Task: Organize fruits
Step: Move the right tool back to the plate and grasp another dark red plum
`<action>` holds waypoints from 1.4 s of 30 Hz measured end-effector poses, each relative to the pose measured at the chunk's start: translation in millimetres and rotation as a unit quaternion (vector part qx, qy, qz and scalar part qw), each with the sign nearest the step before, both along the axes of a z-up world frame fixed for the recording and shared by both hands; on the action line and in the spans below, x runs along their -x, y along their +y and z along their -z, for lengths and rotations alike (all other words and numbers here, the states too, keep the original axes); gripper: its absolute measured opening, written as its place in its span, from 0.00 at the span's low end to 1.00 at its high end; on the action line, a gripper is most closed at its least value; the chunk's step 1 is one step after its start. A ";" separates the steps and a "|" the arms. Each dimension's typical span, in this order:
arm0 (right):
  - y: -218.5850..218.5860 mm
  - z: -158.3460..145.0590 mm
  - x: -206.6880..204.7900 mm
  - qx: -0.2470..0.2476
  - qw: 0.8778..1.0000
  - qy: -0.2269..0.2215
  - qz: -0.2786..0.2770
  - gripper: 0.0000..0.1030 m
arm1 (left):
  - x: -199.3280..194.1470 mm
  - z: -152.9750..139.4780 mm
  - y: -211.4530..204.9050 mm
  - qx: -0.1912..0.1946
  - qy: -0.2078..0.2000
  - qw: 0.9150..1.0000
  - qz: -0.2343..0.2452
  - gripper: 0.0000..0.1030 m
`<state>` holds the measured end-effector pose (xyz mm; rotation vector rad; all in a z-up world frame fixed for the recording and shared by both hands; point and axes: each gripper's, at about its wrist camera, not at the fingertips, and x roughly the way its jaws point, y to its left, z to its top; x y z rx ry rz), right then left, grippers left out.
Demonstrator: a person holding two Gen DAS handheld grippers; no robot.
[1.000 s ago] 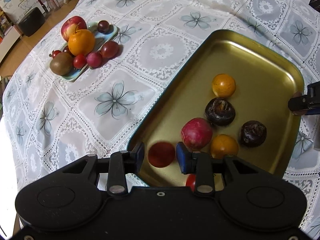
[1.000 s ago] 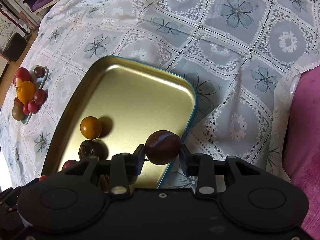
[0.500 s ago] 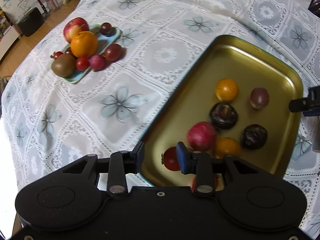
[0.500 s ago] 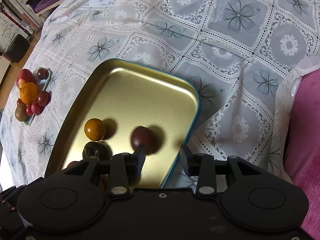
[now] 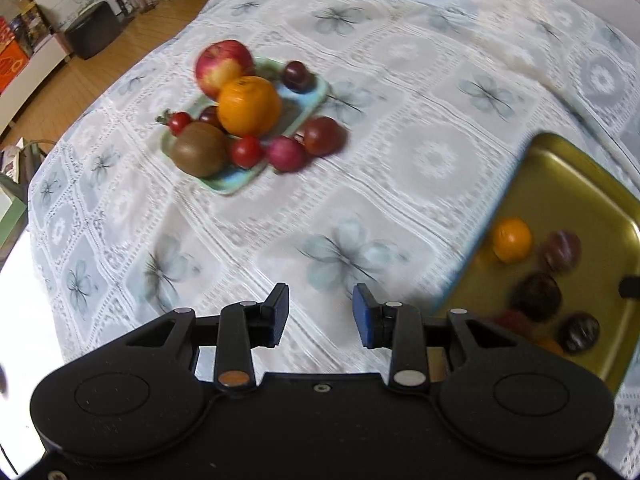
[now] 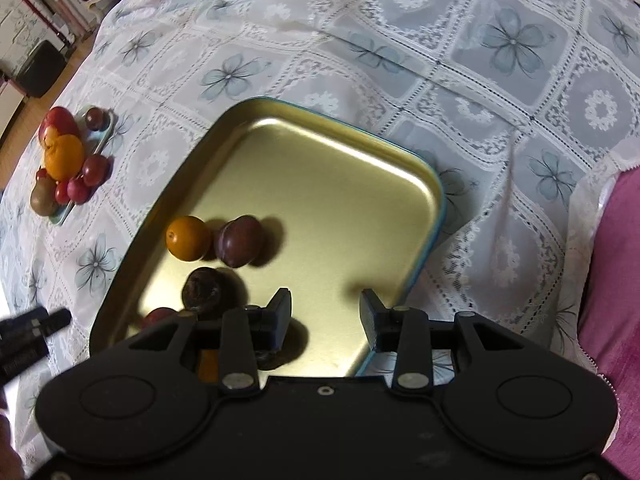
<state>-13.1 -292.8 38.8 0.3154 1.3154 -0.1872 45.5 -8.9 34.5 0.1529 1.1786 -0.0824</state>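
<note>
The left gripper (image 5: 320, 314) is hanging over bare lace tablecloth (image 5: 400, 168), its fingers (image 5: 362, 316) standing spread with nothing between them. The right gripper (image 6: 325, 320) is hovering above the gold tray (image 6: 340, 152), its fingers (image 6: 280, 316) also standing apart and empty. In the tray, a dark plum (image 6: 239, 241) is lying touching a small orange (image 6: 188, 238), with a wrinkled dark fruit (image 6: 204, 290) just below them. Well apart on the bench, a green plate (image 5: 232, 182) is carrying an apple (image 5: 222, 65), a big orange (image 5: 249, 106), a kiwi (image 5: 198, 154) and small red fruits.
</note>
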 end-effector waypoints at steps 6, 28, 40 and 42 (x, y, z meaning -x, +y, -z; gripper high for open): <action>22.8 -11.2 -13.9 -0.004 1.000 -0.014 -0.021 0.38 | -23.5 4.7 27.5 0.012 0.003 0.999 -0.041 0.42; 173.3 18.5 -191.6 -0.044 0.991 0.018 -0.125 0.38 | -37.9 45.2 72.0 0.022 0.024 0.998 -0.047 0.42; 229.2 55.5 -256.3 -0.039 0.994 0.036 -0.098 0.40 | -37.6 44.4 89.2 0.046 0.026 0.996 -0.079 0.42; 231.9 61.3 -258.0 -0.046 0.994 0.033 -0.093 0.40 | -36.8 43.7 89.2 0.046 0.024 0.996 -0.078 0.42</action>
